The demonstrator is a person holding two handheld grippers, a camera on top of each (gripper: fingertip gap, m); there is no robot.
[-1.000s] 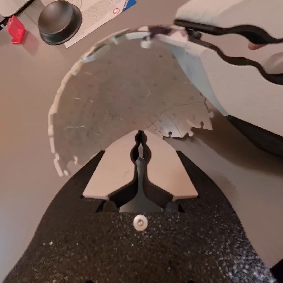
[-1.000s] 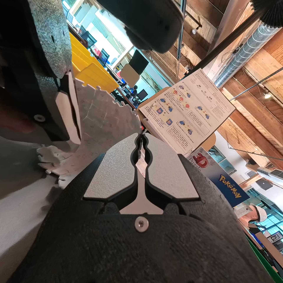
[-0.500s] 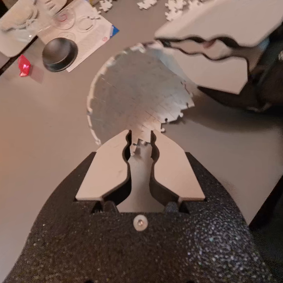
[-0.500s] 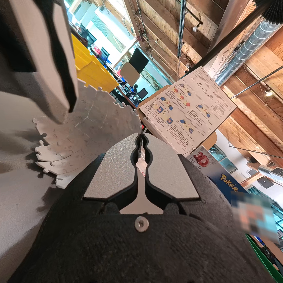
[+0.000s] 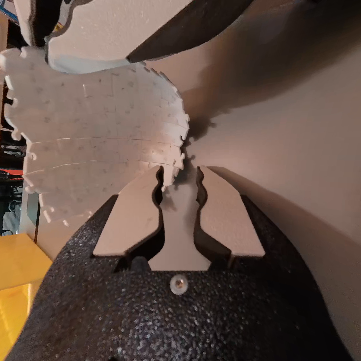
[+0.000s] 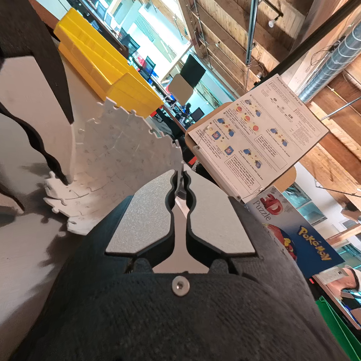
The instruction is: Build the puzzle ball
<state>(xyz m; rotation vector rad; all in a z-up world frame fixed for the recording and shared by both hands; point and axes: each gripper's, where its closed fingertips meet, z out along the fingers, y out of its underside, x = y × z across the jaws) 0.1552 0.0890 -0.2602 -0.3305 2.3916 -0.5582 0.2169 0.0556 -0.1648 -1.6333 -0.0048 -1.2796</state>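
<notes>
Beige bench (image 5: 293, 156) spreads bare to our right. Our right tool (image 6: 180, 174) pinches the rim of the half-built puzzle ball shell (image 6: 117, 156) — knobbed edges (image 5: 183, 125) exposed. Our left tool (image 5: 178, 170) gapes apart beside its lower edge; yellow bins (image 6: 109, 78) behind.

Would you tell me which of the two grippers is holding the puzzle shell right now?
The right gripper: its jaws are closed on the rim of the puzzle shell. The left gripper stands open, with the shell's edge beside one finger.
</notes>
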